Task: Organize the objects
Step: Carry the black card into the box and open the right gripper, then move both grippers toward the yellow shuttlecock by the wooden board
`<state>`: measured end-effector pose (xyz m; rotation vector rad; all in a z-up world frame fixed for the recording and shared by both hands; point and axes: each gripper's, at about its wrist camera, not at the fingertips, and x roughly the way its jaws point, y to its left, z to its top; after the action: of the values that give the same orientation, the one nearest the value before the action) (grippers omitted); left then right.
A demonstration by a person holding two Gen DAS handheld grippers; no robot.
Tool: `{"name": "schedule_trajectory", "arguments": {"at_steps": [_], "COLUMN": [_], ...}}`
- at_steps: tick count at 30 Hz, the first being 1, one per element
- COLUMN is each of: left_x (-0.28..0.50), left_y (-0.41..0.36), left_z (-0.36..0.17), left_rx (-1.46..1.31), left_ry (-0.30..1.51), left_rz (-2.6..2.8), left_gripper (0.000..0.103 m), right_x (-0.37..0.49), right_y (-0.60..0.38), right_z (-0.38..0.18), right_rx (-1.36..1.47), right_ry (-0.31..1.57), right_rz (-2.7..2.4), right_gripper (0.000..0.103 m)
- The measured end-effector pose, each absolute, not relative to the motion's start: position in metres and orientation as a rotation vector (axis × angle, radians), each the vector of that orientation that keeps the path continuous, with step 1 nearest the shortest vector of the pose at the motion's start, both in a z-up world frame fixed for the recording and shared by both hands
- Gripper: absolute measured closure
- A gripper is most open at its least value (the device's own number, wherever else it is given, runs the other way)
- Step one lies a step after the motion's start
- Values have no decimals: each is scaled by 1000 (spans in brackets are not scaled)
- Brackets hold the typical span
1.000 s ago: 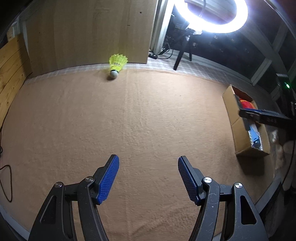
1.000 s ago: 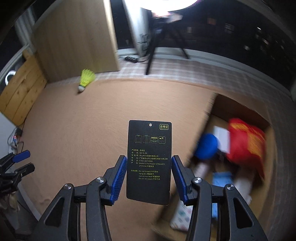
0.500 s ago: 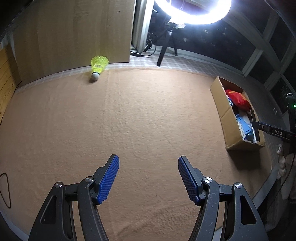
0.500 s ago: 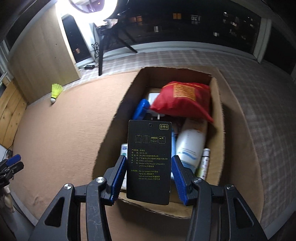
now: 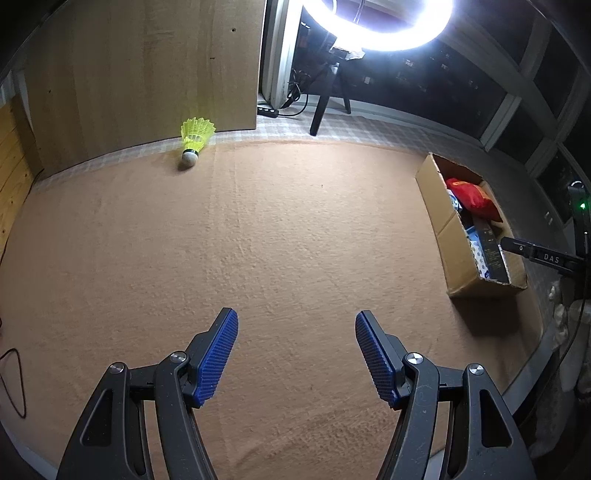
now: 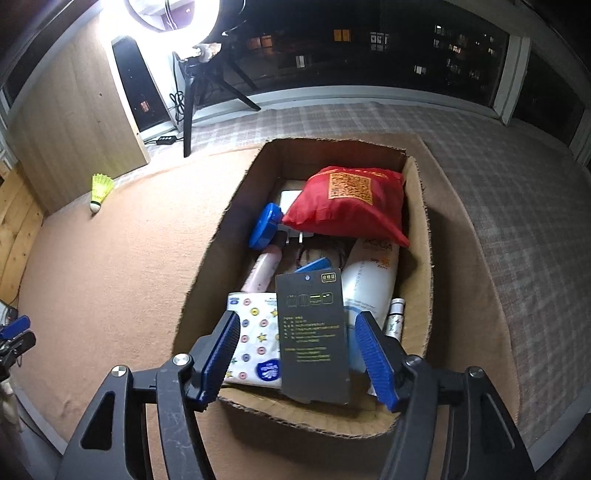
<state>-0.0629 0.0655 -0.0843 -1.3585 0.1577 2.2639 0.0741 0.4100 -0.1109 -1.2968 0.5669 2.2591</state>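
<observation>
Two claws appear, each seen from its own wrist camera. Nearest in the right view, the right claw [image 6: 295, 354] hangs over the near end of a cardboard box [image 6: 419, 236], its blue jaws opening; a black printed card [image 6: 314, 336] stands between them, with a visible gap on either side, its lower edge at the box's near wall. Whether the card rests on the contents cannot be told. Beneath it lies a white patterned tissue pack [image 6: 255, 336], with a white bottle [image 6: 373, 284] to its right. Farther in sit a pink bottle [image 6: 264, 271], a blue round case [image 6: 265, 225] and a red bag [image 6: 351, 206] at the far end. The left claw [image 5: 296, 356] is held wide open and empty above the bare orange cloth [image 5: 258, 240] covering the table, with the box well off to its right. At the cloth's far edge lies a yellow shuttlecock [image 5: 194, 142], cork end toward the camera, just before a wooden panel [image 5: 140, 66]. Beyond, a ring light [image 5: 384, 29] on a tripod glares.
</observation>
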Motion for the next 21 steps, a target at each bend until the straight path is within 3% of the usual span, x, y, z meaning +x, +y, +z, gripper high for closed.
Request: {"name": "schedule_trajectory", "arguments": {"at_steps": [11, 21], "left_x": [-68, -98], "left_y": [47, 25], "left_z": [-61, 36], "left_rx": [-1320, -1164], "left_ry": [151, 225], "left_rz": [2291, 2335], "left_gripper": [33, 33], "right_x": [57, 15], "right_y": [382, 359], "right_z": [-73, 6], "right_rx": [-1232, -1169], "right_ry": [594, 530], "right_rz": [2410, 2575], "right_gripper": [42, 41]}}
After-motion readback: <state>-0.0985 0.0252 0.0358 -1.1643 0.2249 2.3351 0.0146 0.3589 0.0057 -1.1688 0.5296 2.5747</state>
